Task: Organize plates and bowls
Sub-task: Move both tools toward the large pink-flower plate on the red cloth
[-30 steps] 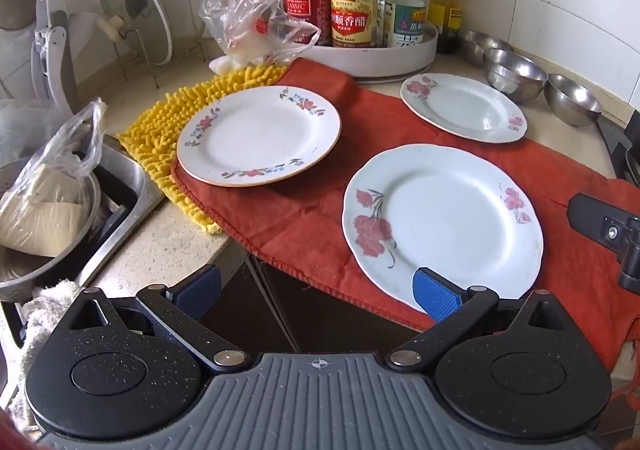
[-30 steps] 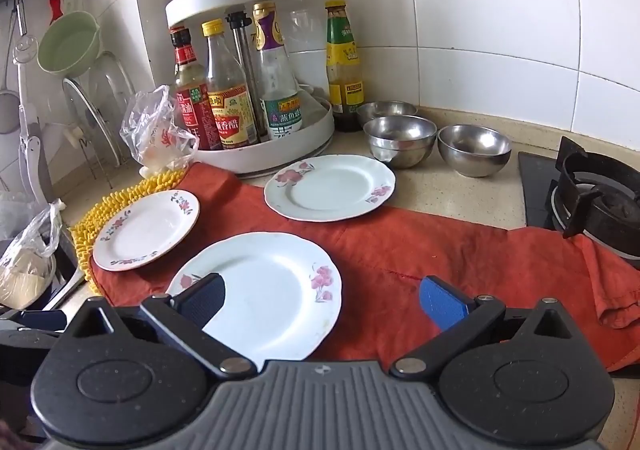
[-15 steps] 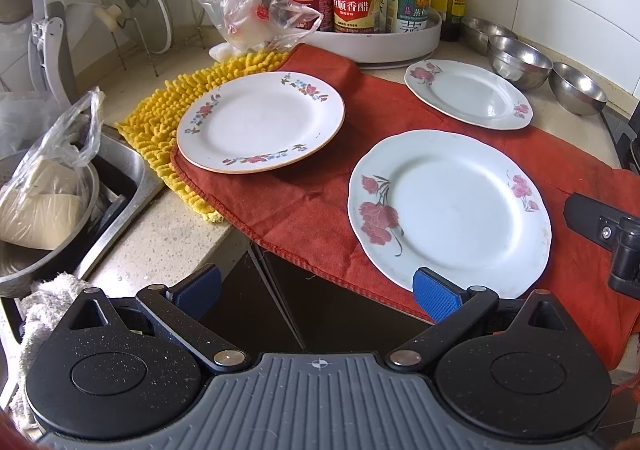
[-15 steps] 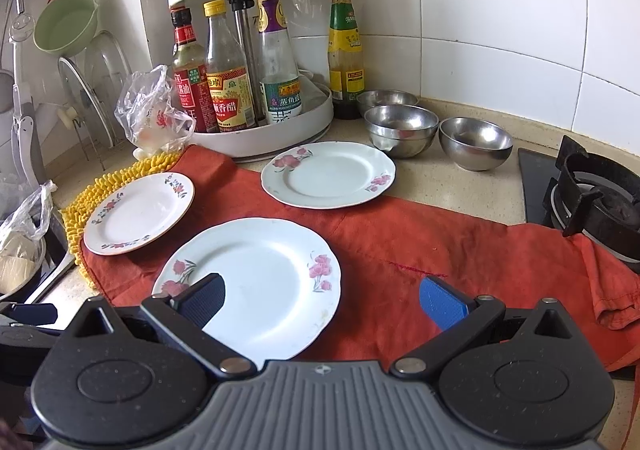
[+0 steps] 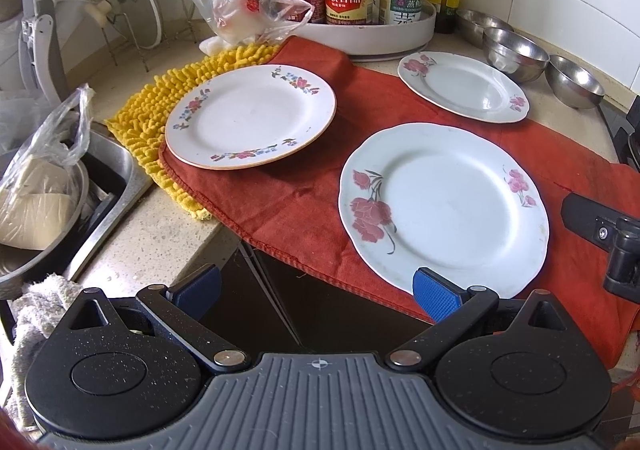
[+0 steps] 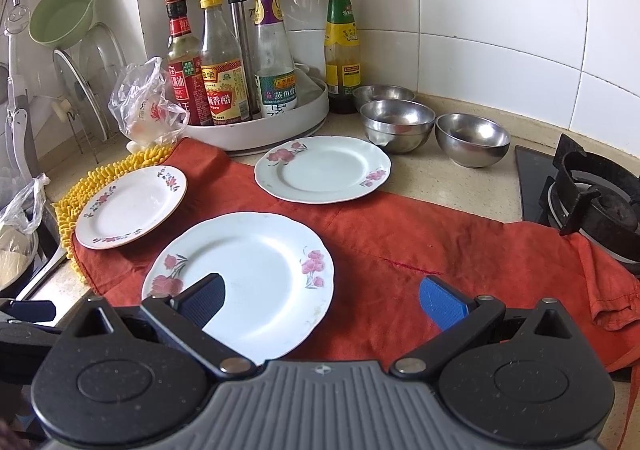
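Plates, 3, laid flat and apart on a red cloth [image 6: 420,238]; bowls, 3, steel, grouped at the back right beside the bottle rack [image 6: 256,130].

Left to right in the right wrist view: sink [image 5: 116,186] edge; yellow mat [image 6: 100,180]; small plate [image 6: 132,206] with orange rim, partly over mat and cloth; large plate [image 6: 248,274] nearest the counter edge; mid plate [image 6: 320,168] behind it; stacked bowl [image 6: 398,118], with 1 more bowl [image 6: 384,92] behind; single bowl [image 6: 472,136]; stove [image 6: 592,202].

Left gripper [image 5: 318,284]: jaws spread, empty, hanging off the counter edge; right pad [image 5: 434,292] just over the near rim of the large plate, left pad over the dark gap below the counter.

Right gripper [image 6: 324,300]: jaws spread, empty; left pad [image 6: 204,300] above the large plate's near half, right pad above bare cloth, so the rim lies between the jaws but ungripped.

Risks, as judged: large plate close to the counter edge, liable to slide off on loose cloth if pushed instead of pinched; glazed rim liable to slip from a shallow pinch; chipping if set down hard on another plate; both grippers near 1 plate, possible collision.
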`<action>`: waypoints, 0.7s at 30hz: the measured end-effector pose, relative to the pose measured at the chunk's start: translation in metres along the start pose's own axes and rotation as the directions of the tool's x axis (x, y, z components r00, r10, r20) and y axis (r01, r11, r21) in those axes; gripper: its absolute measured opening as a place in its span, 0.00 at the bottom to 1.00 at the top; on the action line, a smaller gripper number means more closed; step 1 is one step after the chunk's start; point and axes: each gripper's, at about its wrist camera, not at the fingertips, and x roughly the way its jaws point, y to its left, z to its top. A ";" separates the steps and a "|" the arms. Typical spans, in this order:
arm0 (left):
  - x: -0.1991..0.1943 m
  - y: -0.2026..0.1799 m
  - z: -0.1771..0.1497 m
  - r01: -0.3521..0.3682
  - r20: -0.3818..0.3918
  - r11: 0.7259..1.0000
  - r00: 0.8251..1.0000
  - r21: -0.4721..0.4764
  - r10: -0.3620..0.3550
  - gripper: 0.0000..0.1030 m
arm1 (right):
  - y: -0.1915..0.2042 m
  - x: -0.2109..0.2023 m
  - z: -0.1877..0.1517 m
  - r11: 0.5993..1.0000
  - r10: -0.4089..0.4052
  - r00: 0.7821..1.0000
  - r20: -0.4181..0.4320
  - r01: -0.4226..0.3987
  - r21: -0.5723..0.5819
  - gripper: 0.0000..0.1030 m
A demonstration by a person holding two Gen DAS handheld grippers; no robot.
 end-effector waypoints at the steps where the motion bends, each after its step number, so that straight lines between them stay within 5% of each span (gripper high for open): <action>1: 0.001 -0.001 0.000 0.002 -0.004 1.000 1.000 0.002 -0.002 1.00 | 0.000 0.001 0.000 1.000 -0.001 1.000 -0.003 0.001 -0.001 1.00; 21: 0.018 -0.016 0.009 0.012 -0.049 1.000 0.999 0.005 -0.012 1.00 | -0.011 0.018 0.004 1.000 -0.003 0.999 -0.034 0.002 -0.008 1.00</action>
